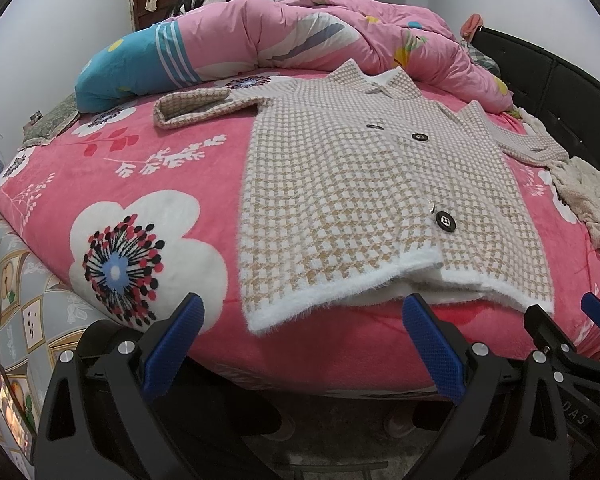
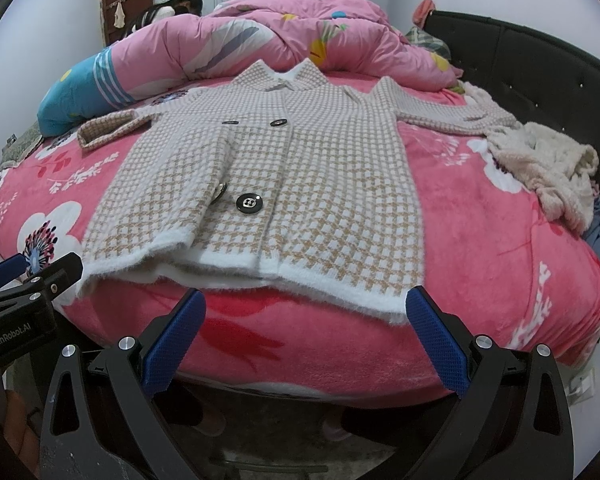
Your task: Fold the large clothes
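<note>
A houndstooth knit coat (image 2: 300,184) lies flat, front up, on the pink flowered bed sheet (image 1: 160,168), hem toward the cameras. The left gripper (image 1: 302,314) and right gripper (image 2: 306,306) both stand wide open, empty, just before the hem.

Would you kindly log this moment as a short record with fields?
garment: checked coat, spread flat, front up, sleeves out
surface: pink flowered bedspread
behind coat: bunched pink quilt
beside right sleeve: cream fluffy garment
left gripper: open, holding nothing, near hem
right gripper: open, holding nothing, near hem
folding: not begun
</note>
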`<state>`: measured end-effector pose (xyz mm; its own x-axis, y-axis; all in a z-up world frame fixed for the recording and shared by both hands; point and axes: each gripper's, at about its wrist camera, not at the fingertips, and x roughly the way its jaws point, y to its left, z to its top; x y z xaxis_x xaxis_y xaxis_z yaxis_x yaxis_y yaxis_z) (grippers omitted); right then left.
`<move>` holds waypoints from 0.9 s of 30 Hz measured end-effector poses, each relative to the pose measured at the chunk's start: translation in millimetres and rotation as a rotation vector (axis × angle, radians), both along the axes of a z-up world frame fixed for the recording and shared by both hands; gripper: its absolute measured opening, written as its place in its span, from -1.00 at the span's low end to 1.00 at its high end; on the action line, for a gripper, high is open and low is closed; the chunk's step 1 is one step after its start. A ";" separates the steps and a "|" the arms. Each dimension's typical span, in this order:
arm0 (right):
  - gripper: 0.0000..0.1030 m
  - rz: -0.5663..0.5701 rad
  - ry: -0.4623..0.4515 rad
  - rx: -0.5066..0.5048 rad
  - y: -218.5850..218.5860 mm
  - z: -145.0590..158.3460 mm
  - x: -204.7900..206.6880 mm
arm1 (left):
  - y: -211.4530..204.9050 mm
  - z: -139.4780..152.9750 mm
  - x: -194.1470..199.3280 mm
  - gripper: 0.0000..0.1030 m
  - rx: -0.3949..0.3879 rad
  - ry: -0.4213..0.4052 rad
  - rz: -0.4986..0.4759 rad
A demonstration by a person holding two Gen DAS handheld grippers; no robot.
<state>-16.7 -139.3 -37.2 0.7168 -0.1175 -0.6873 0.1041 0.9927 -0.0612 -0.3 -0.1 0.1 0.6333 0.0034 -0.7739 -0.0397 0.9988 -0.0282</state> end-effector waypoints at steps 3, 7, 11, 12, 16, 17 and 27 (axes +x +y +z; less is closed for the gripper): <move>0.87 0.000 -0.001 0.002 0.3 0.3 -0.2 | 0.0 0.2 -0.2 0.90 -0.001 -0.001 -0.001; 0.87 -0.001 0.000 0.001 0.3 3.1 -0.4 | 0.1 0.2 -0.2 0.90 -0.002 0.000 -0.002; 0.87 -0.001 0.000 0.001 -0.4 3.1 -1.0 | 0.0 0.2 -0.2 0.90 -0.001 -0.001 -0.001; 0.87 -0.001 -0.001 0.000 -0.4 3.4 -1.0 | 0.0 0.2 -0.3 0.90 0.000 0.000 -0.001; 0.87 0.000 0.000 0.000 -0.3 3.6 -1.1 | 0.2 0.3 -0.3 0.90 -0.001 -0.001 0.000; 0.87 0.001 0.000 0.000 -0.3 3.7 -1.1 | 0.1 0.3 -0.4 0.90 -0.001 -0.002 0.000; 0.87 0.002 -0.002 -0.003 0.3 5.9 -0.2 | 14.0 -0.6 1.0 0.90 -0.001 -0.005 0.001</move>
<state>-16.9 -139.0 -31.3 0.7184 -0.1182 -0.6855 0.1026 0.9927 -0.0636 0.7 13.9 -0.5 0.6368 0.0034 -0.7711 -0.0408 0.9987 -0.0293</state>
